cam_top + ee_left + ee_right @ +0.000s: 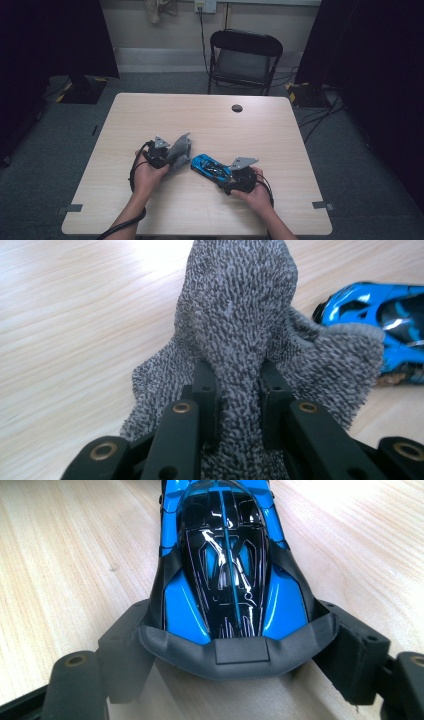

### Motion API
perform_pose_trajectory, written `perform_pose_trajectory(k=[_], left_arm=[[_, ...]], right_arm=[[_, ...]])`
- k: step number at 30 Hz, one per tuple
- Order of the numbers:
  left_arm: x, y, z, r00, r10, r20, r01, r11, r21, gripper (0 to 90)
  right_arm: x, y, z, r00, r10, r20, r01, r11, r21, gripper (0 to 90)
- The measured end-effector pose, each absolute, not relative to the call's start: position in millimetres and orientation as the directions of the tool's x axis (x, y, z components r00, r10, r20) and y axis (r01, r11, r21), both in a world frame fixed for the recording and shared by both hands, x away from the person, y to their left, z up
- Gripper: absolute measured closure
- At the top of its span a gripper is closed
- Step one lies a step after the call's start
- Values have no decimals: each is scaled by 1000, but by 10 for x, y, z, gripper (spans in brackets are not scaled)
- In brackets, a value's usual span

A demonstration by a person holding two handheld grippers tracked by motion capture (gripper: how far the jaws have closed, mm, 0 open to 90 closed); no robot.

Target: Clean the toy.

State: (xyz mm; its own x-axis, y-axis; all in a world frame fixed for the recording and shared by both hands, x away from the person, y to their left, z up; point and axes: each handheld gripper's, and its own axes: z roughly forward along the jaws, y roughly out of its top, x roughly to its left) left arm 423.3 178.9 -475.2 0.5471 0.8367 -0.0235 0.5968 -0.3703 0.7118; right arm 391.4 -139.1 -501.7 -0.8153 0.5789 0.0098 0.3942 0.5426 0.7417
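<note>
A grey knitted cloth [181, 149] stands up in a bunch from the wooden table [200, 120], left of centre. My left gripper [169, 157] is shut on its lower part. In the left gripper view the cloth [235, 315] is pinched between the two black fingertips [205, 385] and rises above them. A blue and black toy car [210, 167] lies just right of the cloth, its nose near the fabric. My right gripper [226, 176] holds the car's tail end. In the right gripper view the car [225, 570] sits between the wide-set fingers [125, 645], which press on both rear flanks.
A round cable hole [237, 108] sits near the table's far edge. A black folding chair [244, 60] stands behind the table. Dark stands and cables lie on the floor at both sides. The toy car [370, 305] lies at the right of the left gripper view.
</note>
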Motion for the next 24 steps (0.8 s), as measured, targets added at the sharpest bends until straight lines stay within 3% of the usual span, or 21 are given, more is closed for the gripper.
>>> perform_pose_trajectory(k=[10, 24], left_arm=[[3983, 2033, -4786, 561, 828, -18, 595, -388, 704, 748], [3874, 2036, -4850, 575, 818, 3, 564, -399, 723, 746]], right_arm=[[3914, -1392, -5016, -815, 580, 11, 396, 542, 741, 232], [3942, -1424, -4873, -817, 576, 11, 395, 547, 738, 185]])
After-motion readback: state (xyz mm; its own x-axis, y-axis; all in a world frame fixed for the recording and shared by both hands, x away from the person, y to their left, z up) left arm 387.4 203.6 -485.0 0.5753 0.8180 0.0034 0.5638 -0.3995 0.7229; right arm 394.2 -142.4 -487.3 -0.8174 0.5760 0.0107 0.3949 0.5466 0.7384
